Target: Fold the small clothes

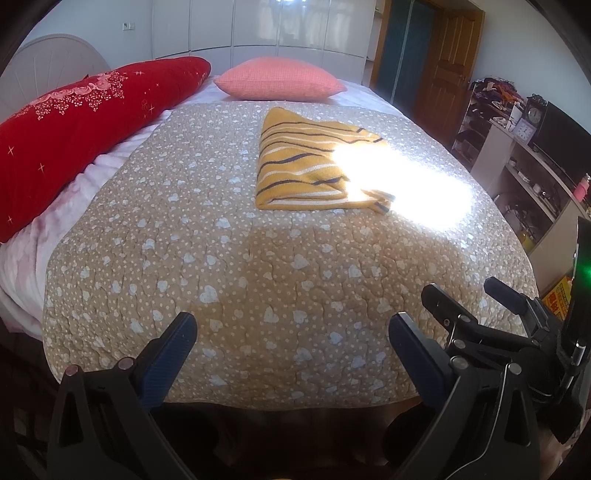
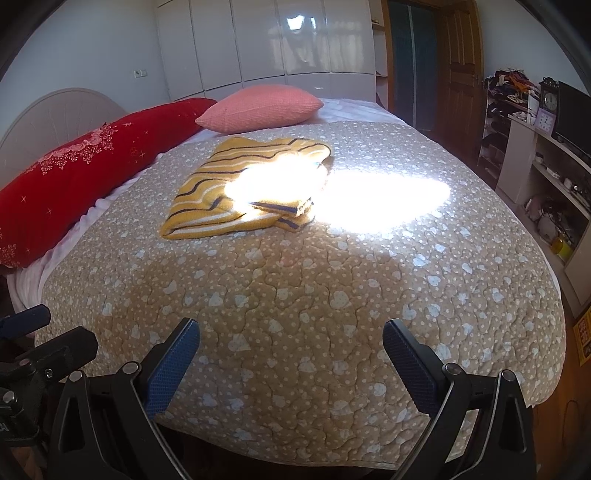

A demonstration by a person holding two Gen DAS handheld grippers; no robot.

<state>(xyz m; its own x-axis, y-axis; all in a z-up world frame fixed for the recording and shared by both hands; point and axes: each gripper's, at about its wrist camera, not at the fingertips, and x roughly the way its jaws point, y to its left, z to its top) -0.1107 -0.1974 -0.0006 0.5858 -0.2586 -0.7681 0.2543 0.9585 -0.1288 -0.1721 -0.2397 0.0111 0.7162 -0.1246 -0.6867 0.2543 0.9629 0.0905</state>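
A yellow knit garment with dark and white stripes [image 1: 295,166] lies folded on the beige quilt [image 1: 258,277] in the middle of the bed; it also shows in the right wrist view [image 2: 207,199]. A bright sun patch washes out its right part. My left gripper [image 1: 291,332] is open and empty, over the quilt's near edge, well short of the garment. My right gripper [image 2: 291,338] is open and empty, also at the near edge. The right gripper shows in the left wrist view [image 1: 476,295] at the lower right.
A long red pillow [image 1: 85,129] lies along the bed's left side and a pink pillow [image 1: 280,79] at the far end. White wardrobes [image 1: 266,29] stand behind. Shelves with a clock and clutter [image 1: 532,147] stand to the right, beside a wooden door [image 1: 447,55].
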